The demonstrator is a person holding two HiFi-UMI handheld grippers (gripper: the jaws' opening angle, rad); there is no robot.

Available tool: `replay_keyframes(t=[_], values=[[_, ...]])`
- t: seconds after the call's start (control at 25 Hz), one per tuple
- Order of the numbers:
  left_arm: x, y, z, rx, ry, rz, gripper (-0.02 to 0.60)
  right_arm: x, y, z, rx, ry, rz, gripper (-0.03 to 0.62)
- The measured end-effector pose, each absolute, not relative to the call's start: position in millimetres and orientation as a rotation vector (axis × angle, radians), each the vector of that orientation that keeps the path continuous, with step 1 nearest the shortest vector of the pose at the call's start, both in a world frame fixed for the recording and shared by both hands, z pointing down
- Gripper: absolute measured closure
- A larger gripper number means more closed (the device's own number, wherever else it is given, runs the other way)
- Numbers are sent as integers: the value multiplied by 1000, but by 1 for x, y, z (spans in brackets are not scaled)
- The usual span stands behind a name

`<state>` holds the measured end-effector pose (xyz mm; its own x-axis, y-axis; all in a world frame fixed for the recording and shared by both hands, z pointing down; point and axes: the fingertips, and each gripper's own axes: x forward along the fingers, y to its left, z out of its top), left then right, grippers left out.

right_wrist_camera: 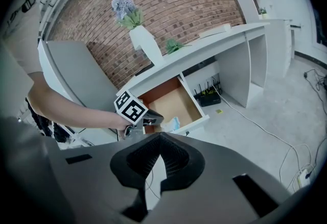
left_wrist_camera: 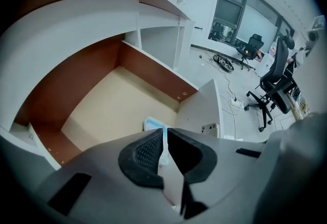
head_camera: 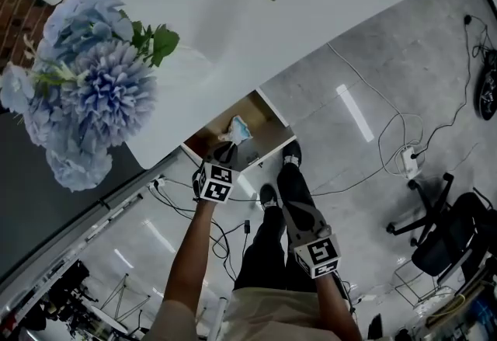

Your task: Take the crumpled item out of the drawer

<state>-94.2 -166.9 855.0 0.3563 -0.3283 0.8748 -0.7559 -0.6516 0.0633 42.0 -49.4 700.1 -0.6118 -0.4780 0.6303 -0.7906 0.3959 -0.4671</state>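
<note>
right gripper (right_wrist_camera: 160,136): jaws together, empty, back from the open drawer (left_wrist_camera: 148,67) | left gripper (left_wrist_camera: 165,132): over drawer's front, jaws pinching crumpled item (left_wrist_camera: 153,123) | crumpled item: pale blue-white, inside drawer near its front panel

The drawer (head_camera: 262,116) stands pulled open from under the white surface, at the centre of the head view. It has a pale tan floor, reddish-brown inner walls and a white front. The crumpled item (head_camera: 237,130) is a small, bunched piece of white and light-blue material. It sits low in the drawer, close to the front panel. In the left gripper view it (left_wrist_camera: 152,124) shows at lower centre, with a thin blue strip of it pinched between the closed jaws of the left gripper (left_wrist_camera: 164,135).
</note>
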Motion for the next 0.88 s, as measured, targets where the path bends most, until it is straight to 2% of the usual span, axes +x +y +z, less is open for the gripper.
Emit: replay_keyframes(t=[0.16, 0.28, 0.44, 0.64, 0.76, 0.88], values=[[-99, -173, 864, 2164, -944, 1274, 558, 46, -48, 708, 1109, -2253, 1090, 569], [-100, -178, 870, 2156, -943, 1297, 489, 48, -48, 712, 1114, -2251, 1093, 569], [-99, -185, 878, 2156, -955, 1332, 429, 53, -47, 717, 1101, -2236, 1083, 569], [-93, -186, 893, 2145, -914, 1382, 393, 62, -47, 721, 1117, -2215, 1084, 569], [-95, -188, 904, 2123, -879, 1427, 345, 64, -46, 725, 1124, -2205, 1093, 569], [-96, -193, 914, 2118, -873, 1475, 341, 66, -44, 728, 1122, -2196, 1092, 569]])
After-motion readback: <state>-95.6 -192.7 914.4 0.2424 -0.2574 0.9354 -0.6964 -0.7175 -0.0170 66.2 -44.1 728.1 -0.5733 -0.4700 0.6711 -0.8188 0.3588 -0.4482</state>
